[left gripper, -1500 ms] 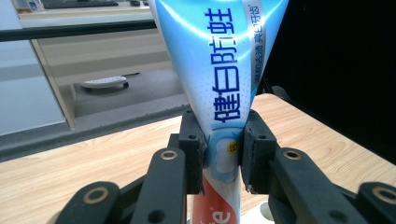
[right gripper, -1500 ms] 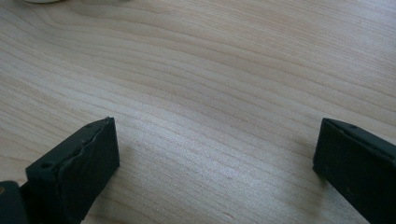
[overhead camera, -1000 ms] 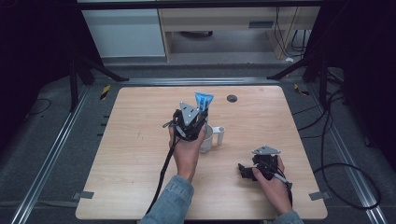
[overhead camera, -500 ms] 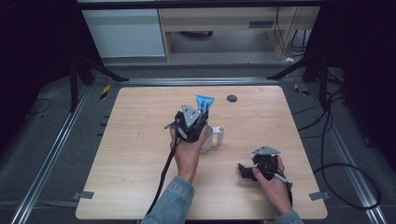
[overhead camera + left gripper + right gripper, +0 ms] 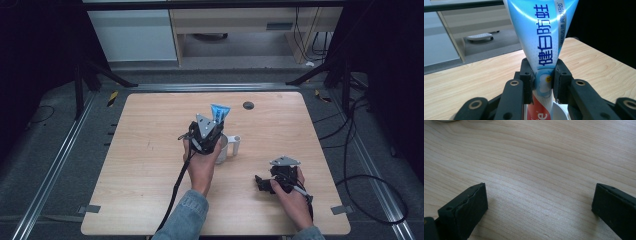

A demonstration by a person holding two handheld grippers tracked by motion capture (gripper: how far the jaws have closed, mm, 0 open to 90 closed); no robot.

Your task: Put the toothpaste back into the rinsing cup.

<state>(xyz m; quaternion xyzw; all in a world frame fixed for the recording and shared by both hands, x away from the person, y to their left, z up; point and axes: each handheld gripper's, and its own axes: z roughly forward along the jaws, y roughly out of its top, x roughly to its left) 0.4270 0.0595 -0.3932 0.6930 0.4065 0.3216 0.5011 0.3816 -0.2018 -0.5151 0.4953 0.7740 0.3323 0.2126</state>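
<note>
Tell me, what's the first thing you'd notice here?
The blue toothpaste tube stands out: the left gripper pinches it upright over a white cup in the middle of the wooden table. The right gripper rests open near the table's front right.

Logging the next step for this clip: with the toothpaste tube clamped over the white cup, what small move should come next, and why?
Probably lower it a little further, then open. The left hand-held gripper is shut on the toothpaste tube, which stands upright with its lower end inside the white cup. The right hand-held gripper rests open on the table, apart from the cup, so the left one must finish the placement.
</note>
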